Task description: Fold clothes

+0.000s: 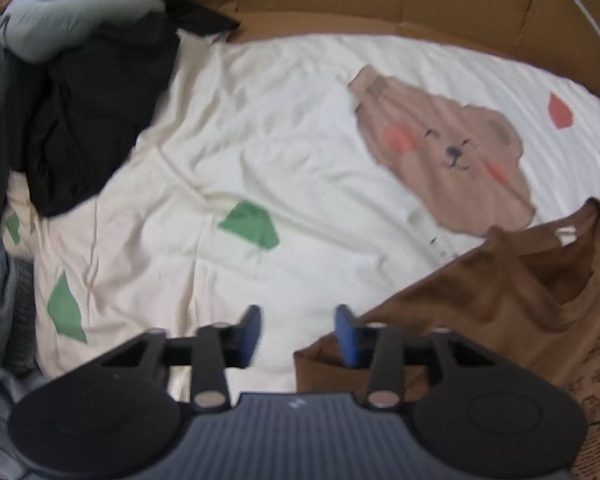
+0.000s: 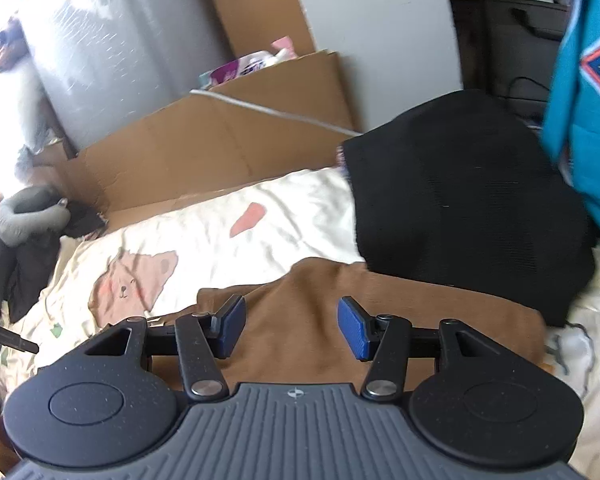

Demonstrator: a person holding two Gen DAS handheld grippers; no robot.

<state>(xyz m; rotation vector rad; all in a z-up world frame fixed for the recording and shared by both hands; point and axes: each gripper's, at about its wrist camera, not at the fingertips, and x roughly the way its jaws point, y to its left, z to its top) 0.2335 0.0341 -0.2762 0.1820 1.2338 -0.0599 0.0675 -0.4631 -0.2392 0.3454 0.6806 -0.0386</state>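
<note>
We see left gripper (image 1: 298,336) and right gripper (image 2: 291,328) both fingers apart, holding nothing, over brown shirt (image 2: 320,312) on cream sheet (image 1: 260,140)

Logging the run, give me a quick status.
Left gripper and right gripper open, empty. Brown shirt flat, unfolded. Black garment overlaps its far edge.

One brown T-shirt (image 1: 500,300) lies on one cream bedsheet (image 1: 260,120). The sheet's print shows one bear (image 1: 448,152), three green patches (image 1: 250,222) and one red patch (image 1: 560,111). One pile of dark clothes (image 1: 80,120) sits at the left, one grey neck pillow (image 1: 60,28) on it. One black folded garment (image 2: 460,200), one teal garment (image 2: 580,100), one white cable (image 2: 276,112).
</note>
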